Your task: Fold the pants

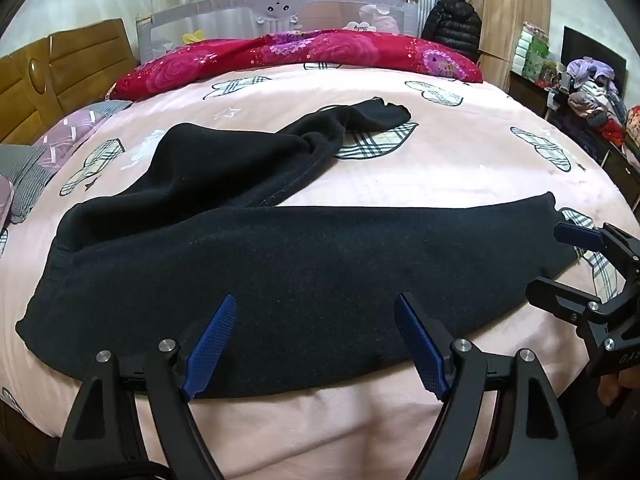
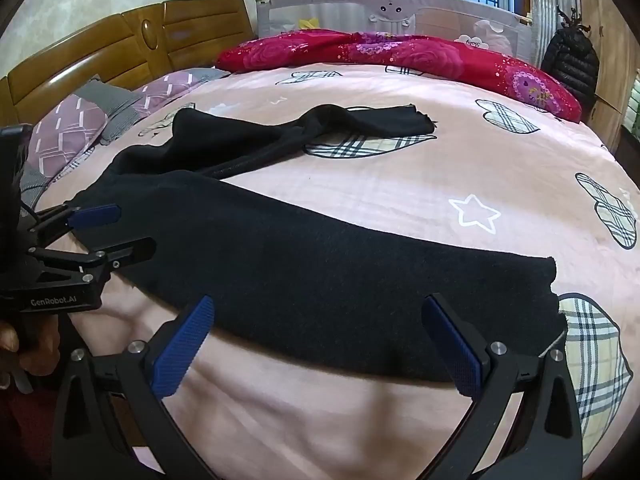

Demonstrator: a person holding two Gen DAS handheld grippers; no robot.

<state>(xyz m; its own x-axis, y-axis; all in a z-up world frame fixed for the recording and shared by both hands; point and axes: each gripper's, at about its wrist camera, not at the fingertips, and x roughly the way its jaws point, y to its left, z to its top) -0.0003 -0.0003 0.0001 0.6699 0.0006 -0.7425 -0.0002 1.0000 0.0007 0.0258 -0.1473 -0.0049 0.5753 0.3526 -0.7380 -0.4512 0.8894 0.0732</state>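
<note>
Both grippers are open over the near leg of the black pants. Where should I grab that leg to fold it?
Probably the near long edge of the black pants: it lies flat toward you. Left gripper near the waist end, right gripper near the cuff, both from the front.

plain black pants (image 1: 304, 264) on a pale pink bedsheet (image 1: 420, 176) printed with plaid hearts in cream, black and grey, plus white outlined stars. both grippers, left gripper (image 1: 316, 338) and right gripper (image 2: 320, 340), are black with textured blue pads. crimson quilt (image 1: 320, 50) with pink and purple roses. mauve and grey pillow (image 2: 68, 128) with white dashes. honey-brown wooden headboard (image 2: 120, 48).
</note>
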